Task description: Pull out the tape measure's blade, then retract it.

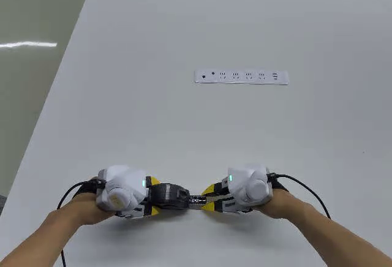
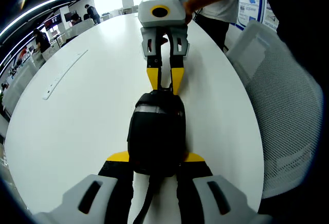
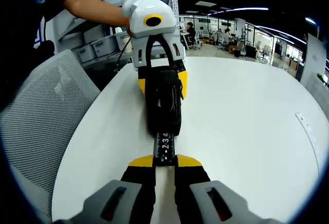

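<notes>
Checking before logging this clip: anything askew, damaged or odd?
Nothing stands out. The tape measure sits in the left gripper, a short, straight stretch of blade runs to the right gripper, and the power strip lies flat.

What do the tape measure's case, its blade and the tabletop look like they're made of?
Tape measure case: probably matte black plastic or rubber, with dull, soft highlights.
Blade: a thin dark strip with printed white numerals, possibly coated metal.
Tabletop: smooth white laminate-like surface with a faint sheen.
</notes>
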